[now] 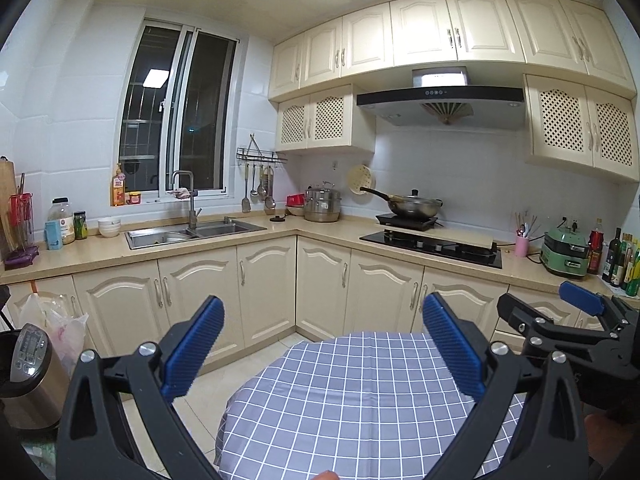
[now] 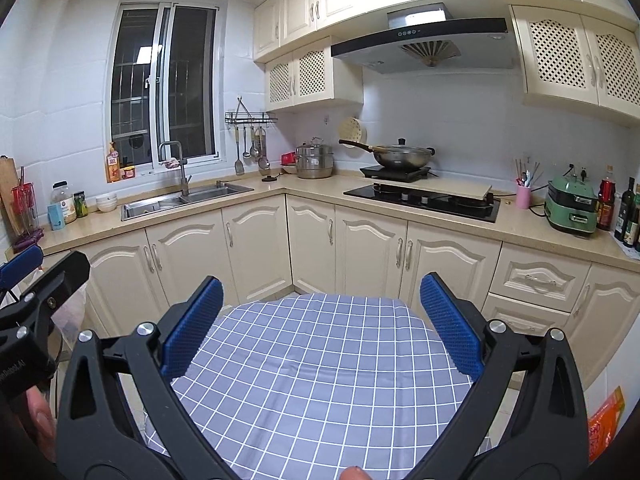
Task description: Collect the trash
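Note:
My left gripper is open and empty, held above a round table with a blue checked cloth. My right gripper is also open and empty above the same cloth. It shows at the right edge of the left wrist view; the left gripper shows at the left edge of the right wrist view. A plastic bag hangs on the lower cabinets at the left. An orange packet lies low at the right. No trash shows on the cloth.
An L-shaped counter holds a sink, a steel pot, a wok on a hob, a green cooker and bottles. A steel appliance stands at the left. Tiled floor lies between table and cabinets.

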